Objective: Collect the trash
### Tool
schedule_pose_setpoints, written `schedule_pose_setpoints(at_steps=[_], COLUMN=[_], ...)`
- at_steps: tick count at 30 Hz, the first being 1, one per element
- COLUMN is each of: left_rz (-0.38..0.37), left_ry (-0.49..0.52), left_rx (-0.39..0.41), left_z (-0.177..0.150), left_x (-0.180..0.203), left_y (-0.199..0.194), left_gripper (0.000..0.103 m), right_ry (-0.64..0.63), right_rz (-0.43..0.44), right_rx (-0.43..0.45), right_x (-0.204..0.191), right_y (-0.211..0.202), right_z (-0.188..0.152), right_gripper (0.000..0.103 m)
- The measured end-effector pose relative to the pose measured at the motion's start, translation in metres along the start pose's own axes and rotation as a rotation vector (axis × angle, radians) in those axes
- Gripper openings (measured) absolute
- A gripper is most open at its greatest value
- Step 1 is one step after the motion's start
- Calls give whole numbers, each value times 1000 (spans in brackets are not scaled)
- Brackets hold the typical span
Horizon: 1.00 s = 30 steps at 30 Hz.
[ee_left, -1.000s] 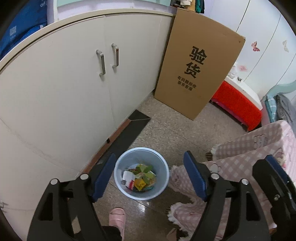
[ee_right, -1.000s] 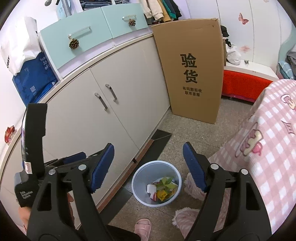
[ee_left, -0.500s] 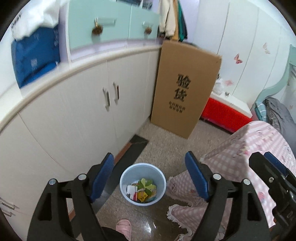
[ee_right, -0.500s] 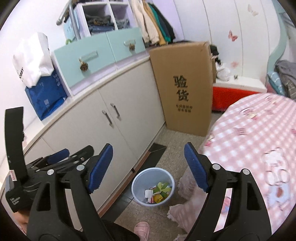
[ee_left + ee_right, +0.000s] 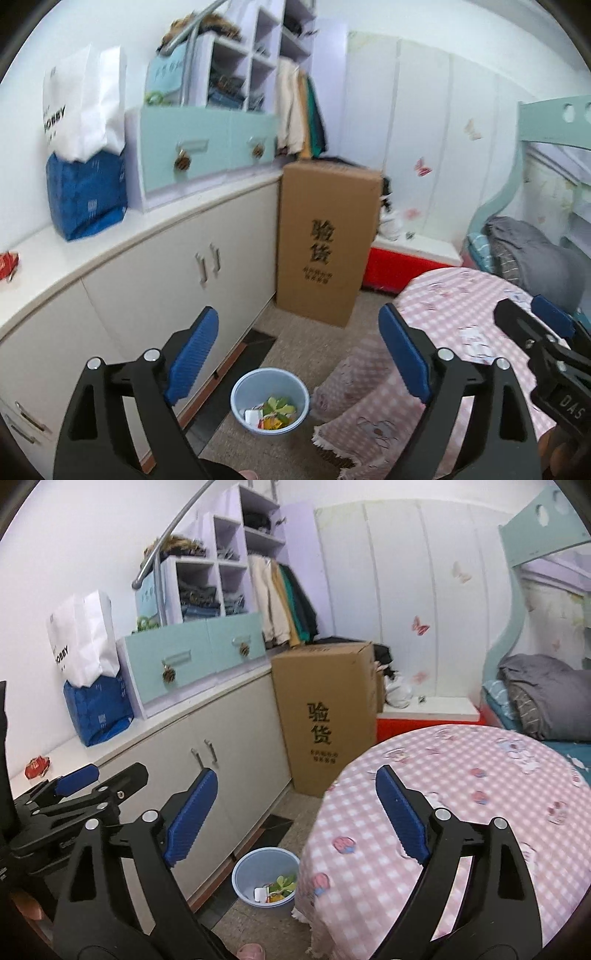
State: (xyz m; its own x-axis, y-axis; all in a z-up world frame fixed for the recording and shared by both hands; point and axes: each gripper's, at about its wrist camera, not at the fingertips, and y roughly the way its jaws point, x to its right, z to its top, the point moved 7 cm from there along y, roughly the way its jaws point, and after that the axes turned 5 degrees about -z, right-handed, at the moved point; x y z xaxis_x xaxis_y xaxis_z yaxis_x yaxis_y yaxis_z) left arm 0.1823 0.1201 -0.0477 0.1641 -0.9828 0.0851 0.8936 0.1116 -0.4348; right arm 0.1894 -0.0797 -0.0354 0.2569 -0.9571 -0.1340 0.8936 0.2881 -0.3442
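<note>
A light blue trash bin (image 5: 269,404) stands on the floor beside the white cabinet and holds green, yellow and white wrappers (image 5: 275,411). It also shows in the right wrist view (image 5: 264,877), next to the table's cloth. My left gripper (image 5: 299,360) is open and empty, high above the bin. My right gripper (image 5: 295,814) is open and empty, above the table edge. A red wrapper (image 5: 37,767) lies on the cabinet top at the far left.
A round table with a pink checked cloth (image 5: 461,797) fills the right. A tall cardboard box (image 5: 325,240) leans at the cabinet's end. A blue bag (image 5: 86,192) and teal drawers (image 5: 207,155) sit on the cabinet top (image 5: 44,258). A bed (image 5: 539,698) is far right.
Both grippers have risen and tilted up from the bin. The bin looks smaller and lower, and the shelves, wall and bed have come into view. Both stay open.
</note>
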Motion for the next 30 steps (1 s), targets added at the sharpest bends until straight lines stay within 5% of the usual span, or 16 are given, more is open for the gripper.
schedule_pose_setpoints(at_steps=[14,30], left_rz=[-146,-141], left_ry=[100,155], left_rx=[144,195], left_z=[-23,-36], left_x=[56,67], left_y=[-97,-128], left_gripper=[95,96], right_ry=[28,33], right_rz=[-103,-150], right_rx=[131,162], right_x=[24,28], right_y=[-106,-139], right_z=[-19,-45], right_gripper=[92,93])
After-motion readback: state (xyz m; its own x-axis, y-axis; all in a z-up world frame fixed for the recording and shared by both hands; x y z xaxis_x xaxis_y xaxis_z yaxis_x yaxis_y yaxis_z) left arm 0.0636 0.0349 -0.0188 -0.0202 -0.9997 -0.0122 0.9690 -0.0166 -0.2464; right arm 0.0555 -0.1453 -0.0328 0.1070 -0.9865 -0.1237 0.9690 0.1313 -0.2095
